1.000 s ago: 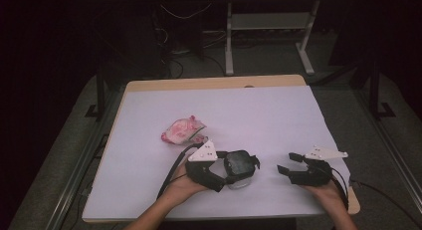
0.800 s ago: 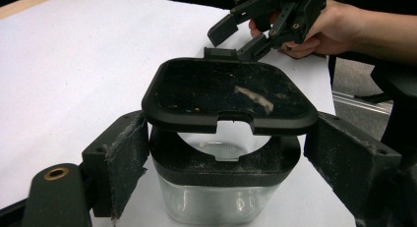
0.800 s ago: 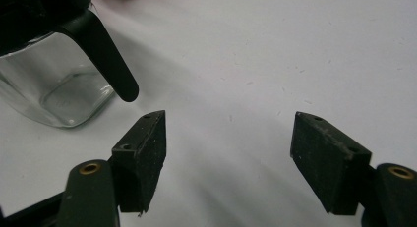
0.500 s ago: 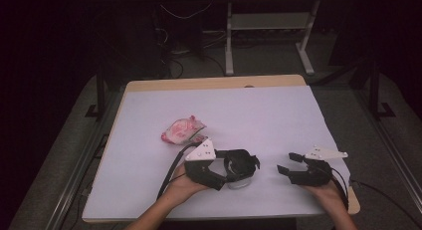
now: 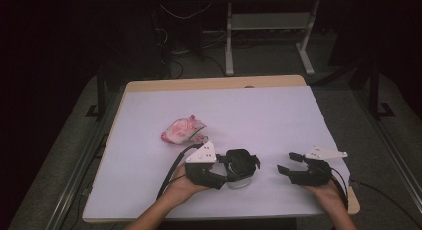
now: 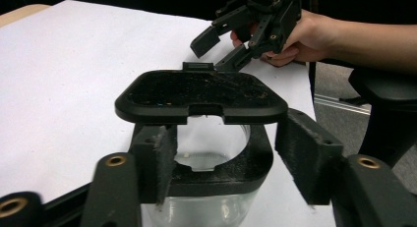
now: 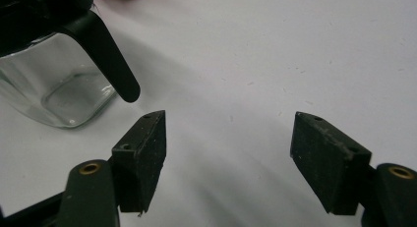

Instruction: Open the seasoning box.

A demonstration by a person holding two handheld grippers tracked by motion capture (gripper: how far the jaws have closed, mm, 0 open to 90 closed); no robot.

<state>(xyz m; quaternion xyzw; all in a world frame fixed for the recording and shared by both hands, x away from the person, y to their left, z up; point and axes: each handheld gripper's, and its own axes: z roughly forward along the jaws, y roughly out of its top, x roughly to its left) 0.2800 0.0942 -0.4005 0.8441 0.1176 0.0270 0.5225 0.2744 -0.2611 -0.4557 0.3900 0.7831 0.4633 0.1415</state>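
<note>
A clear glass jar [image 5: 238, 182] with a black collar and a raised black flip lid [image 6: 201, 92] stands near the table's front edge. My left gripper [image 5: 242, 165] reaches around the jar from the left. Its jaws have just been closing, with the collar [image 6: 221, 180] between the pads. The left pad [image 6: 153, 160] lies at the collar and the right pad [image 6: 305, 156] stands a sliver off it. My right gripper [image 5: 287, 162] rests open to the right of the jar, with nothing between its pads [image 7: 142, 156]. The jar [image 7: 49, 84] sits beyond its left jaw.
A crumpled pink and white cloth [image 5: 181, 130] lies left of centre on the white table sheet [image 5: 259, 115]. Beyond the wooden far edge [image 5: 214, 83] stand metal frame legs and cables on a dark floor. A cable trails off each gripper.
The left gripper's jaws have narrowed around the jar's collar. Both hands and the jar stay where they were.
</note>
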